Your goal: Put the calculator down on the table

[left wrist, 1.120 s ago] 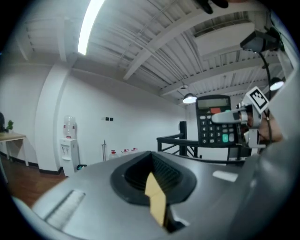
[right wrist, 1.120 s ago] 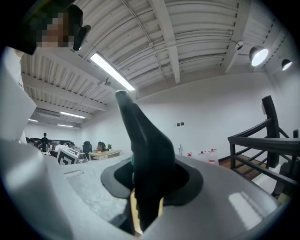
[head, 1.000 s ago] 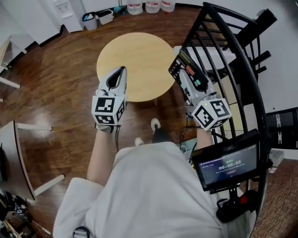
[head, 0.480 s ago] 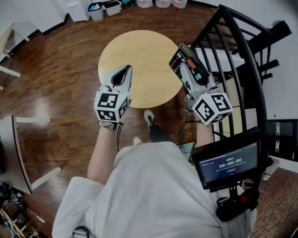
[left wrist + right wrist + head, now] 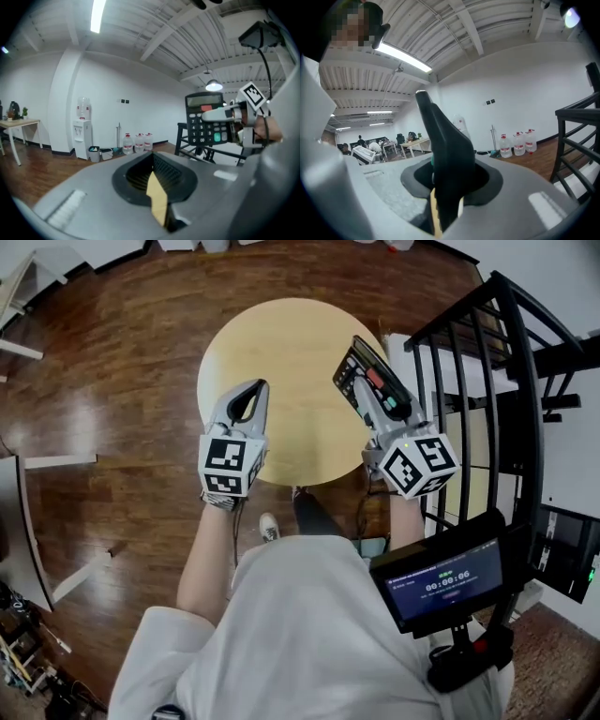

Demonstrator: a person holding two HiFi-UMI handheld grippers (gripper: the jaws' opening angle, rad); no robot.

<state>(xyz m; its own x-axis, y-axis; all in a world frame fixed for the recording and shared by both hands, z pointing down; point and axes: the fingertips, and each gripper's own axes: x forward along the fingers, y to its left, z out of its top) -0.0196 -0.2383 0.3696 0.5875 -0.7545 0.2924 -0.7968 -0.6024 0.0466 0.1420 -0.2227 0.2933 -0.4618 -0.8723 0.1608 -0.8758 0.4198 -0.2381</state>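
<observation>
Right gripper view: jaws pinch calculator [image 5: 446,161], seen edge-on. Head view: right gripper [image 5: 382,407] holds it tilted over right edge of round tabletop [image 5: 281,343]. Best to carry it inward, level it flat, lower, then release. Left gripper [image 5: 246,397] jaws pressed together, empty, near front rim. Black railing [image 5: 511,381] close on right; open room toward centre.

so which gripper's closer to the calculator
Right. The right gripper is clamped on the calculator over the table's right edge; the left gripper is empty, across the table to its left.
</observation>
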